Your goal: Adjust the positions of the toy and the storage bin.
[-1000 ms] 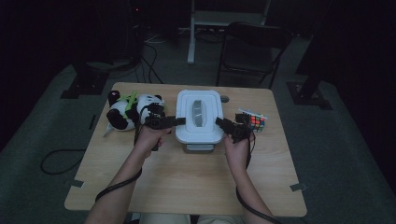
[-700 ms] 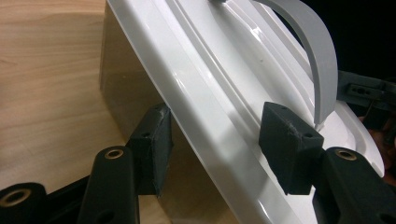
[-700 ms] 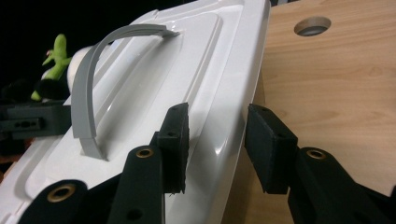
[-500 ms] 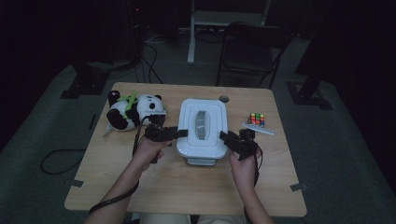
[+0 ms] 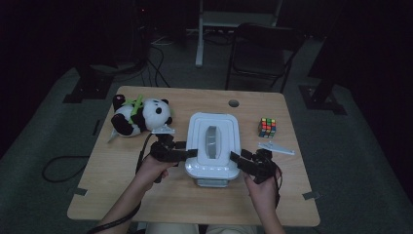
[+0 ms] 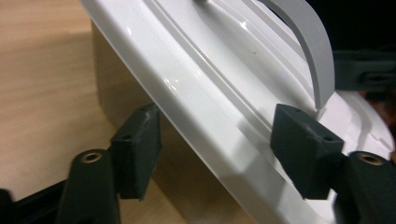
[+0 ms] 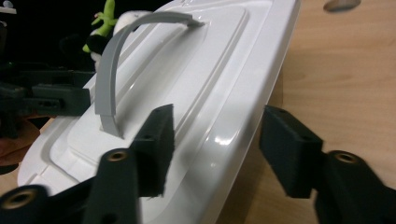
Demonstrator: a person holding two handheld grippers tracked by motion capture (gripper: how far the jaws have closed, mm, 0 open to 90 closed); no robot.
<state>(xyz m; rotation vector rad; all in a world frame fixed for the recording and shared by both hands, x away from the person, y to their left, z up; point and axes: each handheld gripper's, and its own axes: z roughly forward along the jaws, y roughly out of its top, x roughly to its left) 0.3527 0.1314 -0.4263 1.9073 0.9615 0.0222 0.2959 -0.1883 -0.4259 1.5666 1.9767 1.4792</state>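
A white box lid (image 5: 213,146) with a grey arched handle (image 5: 212,141) sits on its box in the middle of the wooden table (image 5: 146,195). My left gripper (image 5: 191,153) is shut on the lid's left rim, one jaw under it and one on top (image 6: 217,135). On the opposite rim my right gripper (image 5: 237,158) is shut the same way (image 7: 217,140). The box body (image 5: 212,183) shows below the lid's near edge. In the left gripper view the lid (image 6: 201,84) runs slanted between the jaws. I cannot tell whether the box is clear of the table.
A plush panda (image 5: 141,117) lies at the back left, near my left hand. A colour cube (image 5: 267,127) and a loose grey plate (image 5: 276,147) lie at the right. A cable hole (image 5: 234,103) is at the table's back edge; a chair (image 5: 260,48) stands beyond.
The box has come toward the table's near edge with both grippers on its lid. My hands drew back with it. The cube, plate and panda stayed put.
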